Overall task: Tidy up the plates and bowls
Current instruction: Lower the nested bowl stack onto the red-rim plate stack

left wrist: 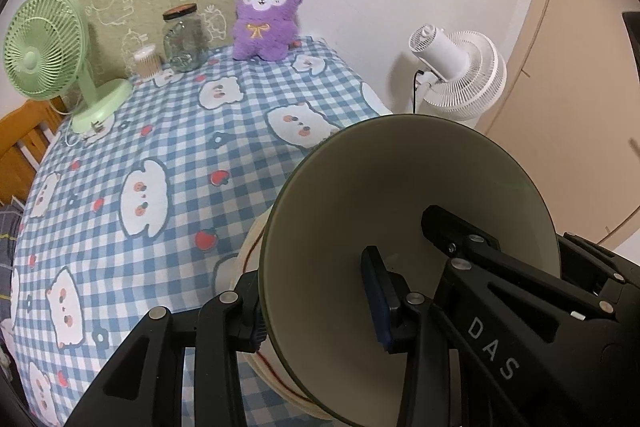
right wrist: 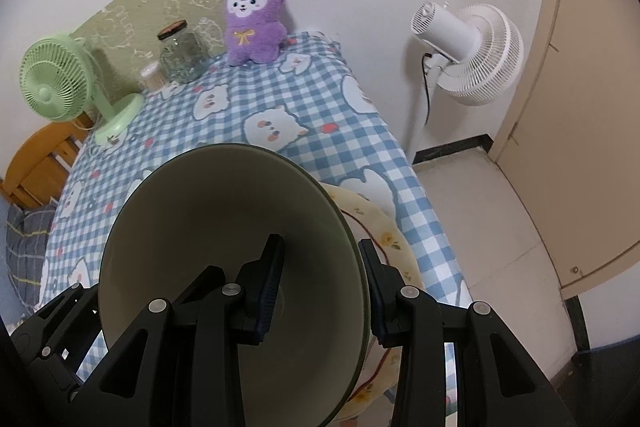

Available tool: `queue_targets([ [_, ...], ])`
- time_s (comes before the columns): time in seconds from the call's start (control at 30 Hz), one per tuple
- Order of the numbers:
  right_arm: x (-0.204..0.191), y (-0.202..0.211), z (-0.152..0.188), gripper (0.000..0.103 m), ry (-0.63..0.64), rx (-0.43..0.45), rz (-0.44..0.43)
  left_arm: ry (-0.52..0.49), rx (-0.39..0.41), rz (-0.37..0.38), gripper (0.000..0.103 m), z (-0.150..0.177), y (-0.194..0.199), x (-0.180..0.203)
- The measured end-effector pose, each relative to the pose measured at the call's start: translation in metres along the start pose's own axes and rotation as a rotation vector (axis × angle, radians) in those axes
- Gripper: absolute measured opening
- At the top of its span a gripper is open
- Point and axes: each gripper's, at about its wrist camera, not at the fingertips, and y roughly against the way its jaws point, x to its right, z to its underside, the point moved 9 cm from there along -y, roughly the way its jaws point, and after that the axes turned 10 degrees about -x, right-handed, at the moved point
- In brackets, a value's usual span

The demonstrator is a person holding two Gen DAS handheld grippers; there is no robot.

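Note:
A pale olive-green bowl (left wrist: 400,195) is held between both grippers above the table's near right corner. My left gripper (left wrist: 316,311) is shut on the bowl's left rim, one finger inside and one outside. My right gripper (right wrist: 324,291) is shut on the same bowl (right wrist: 224,211) at its right rim, one finger inside and one outside. Under the bowl lies a cream plate with a red line and small yellow flowers (right wrist: 396,243); it also shows in the left wrist view (left wrist: 250,251).
The table has a blue checked cloth with bear prints (left wrist: 160,131). At its far side stand a green desk fan (left wrist: 44,47), a glass jar (left wrist: 184,39), a small cotton-swab box (left wrist: 147,61) and a purple plush toy (left wrist: 268,15). A white floor fan (right wrist: 468,43) stands right of the table.

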Motion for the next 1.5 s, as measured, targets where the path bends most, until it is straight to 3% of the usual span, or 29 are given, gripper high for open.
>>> queue_targets([
  [0.2,0.002,-0.012,0.000,0.042,-0.017,-0.029,-0.013,0.001,-0.030,-0.001,0.039,-0.001,-0.012,-0.002],
  [0.97,-0.001,-0.018,-0.007,0.043,-0.028,-0.020,-0.007,-0.002,-0.023,0.003,0.040,-0.007,-0.022,-0.009],
  [1.03,0.000,-0.017,-0.006,0.043,-0.040,-0.019,-0.011,-0.003,-0.023,0.009,0.043,-0.006,-0.021,-0.007],
  [1.1,0.001,-0.015,-0.006,0.044,-0.039,-0.010,-0.009,-0.007,-0.021,0.015,0.053,-0.006,-0.020,-0.006],
  [1.13,-0.001,-0.013,-0.006,0.052,-0.031,-0.002,-0.015,-0.008,-0.018,0.014,0.068,-0.005,-0.018,-0.006],
  [1.17,-0.003,-0.010,-0.006,0.064,-0.020,0.012,-0.019,-0.009,-0.011,0.014,0.076,-0.005,-0.016,-0.006],
  [1.27,-0.006,0.001,-0.007,0.078,0.000,0.061,-0.011,-0.015,0.011,0.015,0.081,-0.006,-0.010,-0.005],
  [1.5,-0.006,0.010,-0.005,0.080,-0.009,0.076,-0.008,-0.030,0.041,-0.001,0.083,-0.004,0.003,-0.005],
])
